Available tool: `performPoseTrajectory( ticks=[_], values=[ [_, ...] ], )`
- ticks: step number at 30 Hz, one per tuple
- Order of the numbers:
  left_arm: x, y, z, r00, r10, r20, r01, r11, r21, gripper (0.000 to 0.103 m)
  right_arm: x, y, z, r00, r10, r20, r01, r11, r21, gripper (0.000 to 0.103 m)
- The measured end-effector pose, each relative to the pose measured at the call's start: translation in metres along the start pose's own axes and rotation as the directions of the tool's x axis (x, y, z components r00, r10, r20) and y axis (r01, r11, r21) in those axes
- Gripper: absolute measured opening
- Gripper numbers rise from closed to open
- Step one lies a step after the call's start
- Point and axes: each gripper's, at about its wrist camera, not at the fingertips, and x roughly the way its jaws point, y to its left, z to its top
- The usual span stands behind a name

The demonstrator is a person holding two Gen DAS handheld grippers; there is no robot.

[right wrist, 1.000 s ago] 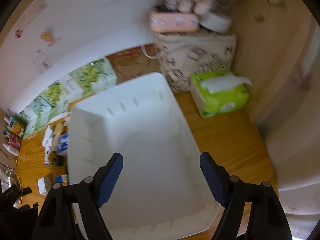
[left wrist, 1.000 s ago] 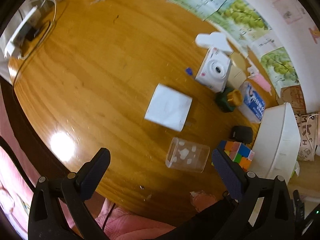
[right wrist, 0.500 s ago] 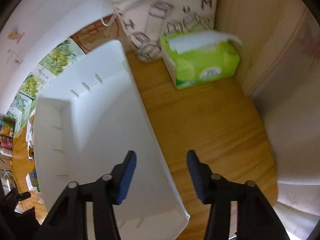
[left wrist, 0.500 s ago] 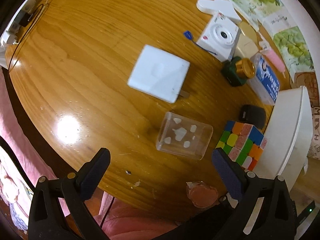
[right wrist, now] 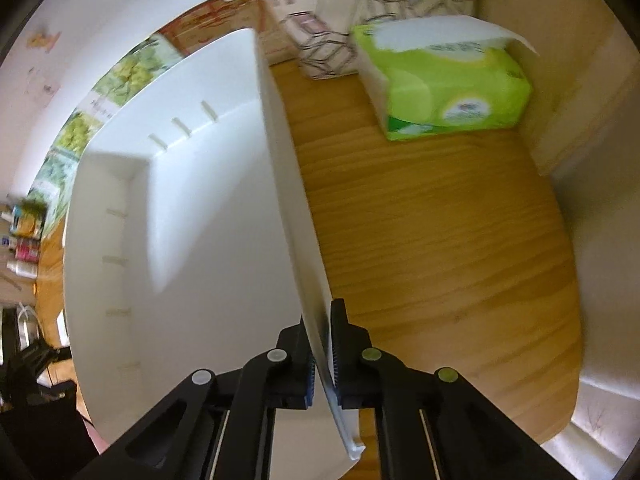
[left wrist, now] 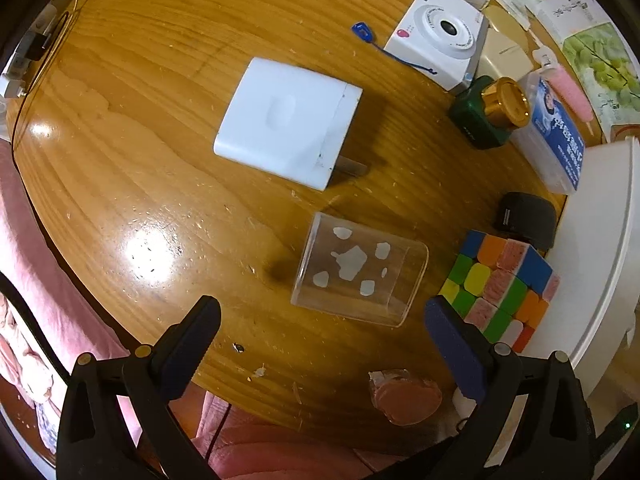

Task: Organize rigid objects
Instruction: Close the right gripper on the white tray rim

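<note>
White bin (right wrist: 168,240): empty, wall pinched by right gripper (right wrist: 322,344); left gripper (left wrist: 320,320) wide open, holding nothing, above clear box (left wrist: 358,276) beside it; sorting unstarted.

A round wooden table (left wrist: 140,128) with a glossy, warm-brown grain is seen below the left hand-held gripper, and a bright patch of reflected light (left wrist: 154,250) is thrown on it ahead and to the left. Small crumbs and specks are scattered over the surface. Pink fabric (left wrist: 52,280) is seen beyond the table's near-left edge. A white wall (right wrist: 120,4) is shown ahead of the right hand-held gripper, lined at its foot with sheets printed with green grapes (right wrist: 136,64). To the right, beige panelling (right wrist: 560,60) is met by the table's edge (right wrist: 440,240).
</note>
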Motion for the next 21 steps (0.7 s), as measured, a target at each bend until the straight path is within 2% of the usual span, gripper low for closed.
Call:
performPoseTrajectory(
  ticks=[6,10,17,21],
  values=[
    [0.014,0.007,0.008,1.000,-0.004,-0.012,0.004,1.000,-0.011,0.101,0.005,0.029,-0.003,1.000,0.016,0.012,-0.015,0.996,-0.087,0.005],
    [0.018,0.007,0.010,1.000,-0.016,-0.010,0.016,1.000,-0.005,0.101,0.008,0.047,-0.009,0.999,-0.008,0.045,0.016,0.986,-0.164,0.005],
    [0.021,0.006,0.013,0.995,-0.096,-0.028,0.097,0.995,0.007,0.086,0.003,0.046,-0.012,0.996,-0.033,0.079,0.048,0.978,-0.202,0.005],
    [0.022,-0.004,0.012,0.993,-0.114,-0.033,0.115,0.993,0.026,0.078,0.006,0.051,-0.009,0.996,-0.027,0.084,0.042,0.982,-0.186,0.004]
  ],
)
